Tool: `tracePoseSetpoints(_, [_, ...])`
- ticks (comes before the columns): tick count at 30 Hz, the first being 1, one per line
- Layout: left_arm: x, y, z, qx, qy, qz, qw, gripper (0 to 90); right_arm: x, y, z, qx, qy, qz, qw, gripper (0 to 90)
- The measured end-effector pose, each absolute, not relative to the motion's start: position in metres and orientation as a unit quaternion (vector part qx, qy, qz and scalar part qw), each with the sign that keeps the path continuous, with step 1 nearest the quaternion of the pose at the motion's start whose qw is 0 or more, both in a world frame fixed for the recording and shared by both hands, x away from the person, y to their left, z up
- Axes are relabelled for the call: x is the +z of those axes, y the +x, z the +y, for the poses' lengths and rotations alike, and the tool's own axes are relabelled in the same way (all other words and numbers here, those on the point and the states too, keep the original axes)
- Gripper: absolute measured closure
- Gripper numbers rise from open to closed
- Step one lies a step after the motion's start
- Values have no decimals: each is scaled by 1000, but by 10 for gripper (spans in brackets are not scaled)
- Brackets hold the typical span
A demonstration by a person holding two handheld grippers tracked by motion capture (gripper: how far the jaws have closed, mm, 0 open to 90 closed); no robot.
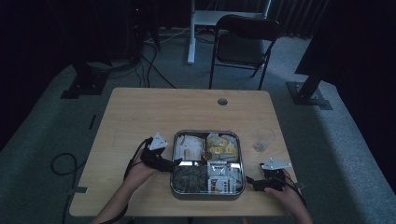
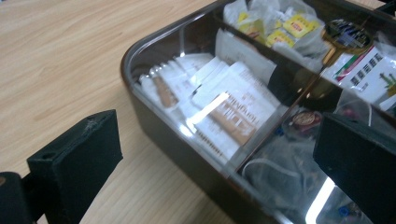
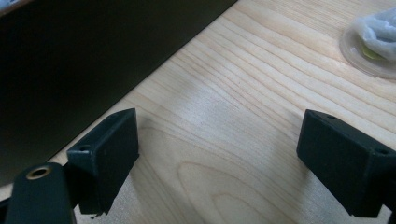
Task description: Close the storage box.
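flanking tea box [image 1: 207,191], glass [image 1: 264,139] nr right gripper [image 1: 256,185]

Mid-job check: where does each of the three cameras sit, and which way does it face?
High view: above the person's side, looking forward and down on the table; forearms, left gripper, right gripper.
Left gripper view: along open jaws at the compartment tin.
Right gripper view: along open jaws at bare wood beside the tin; plastic cup.
Shared: tin.

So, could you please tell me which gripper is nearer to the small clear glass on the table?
Right. The right gripper sits by the tin's right side, just below the glass. The left gripper is at the tin's left edge, with the tin between it and the glass.
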State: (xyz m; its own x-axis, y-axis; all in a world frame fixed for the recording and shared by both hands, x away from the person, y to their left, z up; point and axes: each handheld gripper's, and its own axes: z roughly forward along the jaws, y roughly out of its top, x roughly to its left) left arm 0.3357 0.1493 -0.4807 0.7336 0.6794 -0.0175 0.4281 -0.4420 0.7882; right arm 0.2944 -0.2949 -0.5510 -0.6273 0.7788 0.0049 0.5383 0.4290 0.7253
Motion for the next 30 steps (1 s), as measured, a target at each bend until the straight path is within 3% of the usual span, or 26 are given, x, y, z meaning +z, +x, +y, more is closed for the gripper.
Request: tracePoseSetpoints(30, [-522,319,224,155,830,368,389,11,-551,294,-295,357,397,828,168,123])
